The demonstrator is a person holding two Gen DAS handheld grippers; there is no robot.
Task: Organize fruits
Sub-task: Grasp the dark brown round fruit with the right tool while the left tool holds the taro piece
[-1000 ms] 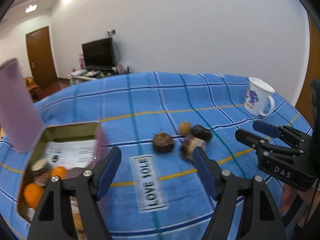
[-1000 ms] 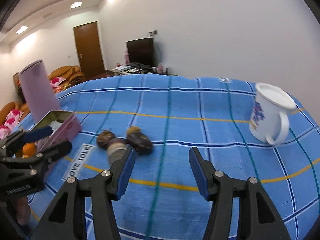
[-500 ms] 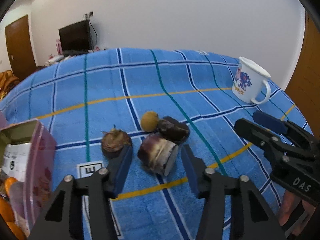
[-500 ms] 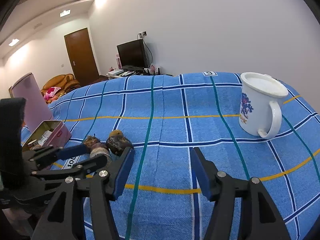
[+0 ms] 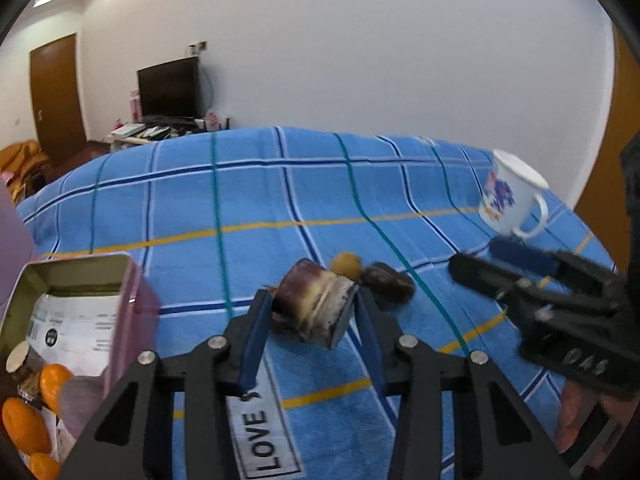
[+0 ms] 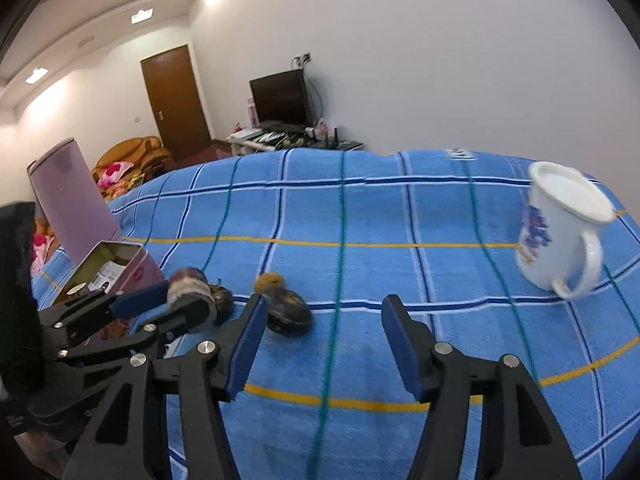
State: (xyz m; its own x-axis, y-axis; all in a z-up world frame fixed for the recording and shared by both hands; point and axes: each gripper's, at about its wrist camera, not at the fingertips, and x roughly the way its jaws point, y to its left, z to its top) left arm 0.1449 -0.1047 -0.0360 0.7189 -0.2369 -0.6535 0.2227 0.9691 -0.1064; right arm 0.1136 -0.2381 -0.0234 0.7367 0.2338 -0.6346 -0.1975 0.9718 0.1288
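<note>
Item: cut purple fruit piece, dark rind with pale flesh at the cut end, sitting between the blue pads of the left gripper just above the blue checked cloth. A second ago the left jaws stood wide and well short of the fruit cluster; now they are closing on this piece, pads touching both of its sides, so the pick looks made. Remaining on the cloth: a small yellow-brown round fruit and a dark oblong fruit, touching each other just behind the held piece; a brown fruit lies partly hidden behind it, seen from the right wrist. Destination, by judgement: the open pink tin to the left, already holding oranges and a small jar. Right gripper: jaws apart, nothing between them, hovering near the dark fruit, little changed over the second. White printed mug stands well apart at the right. Task standing: one fruit gripped, three left loose, transfer to the tin not yet done.
</note>
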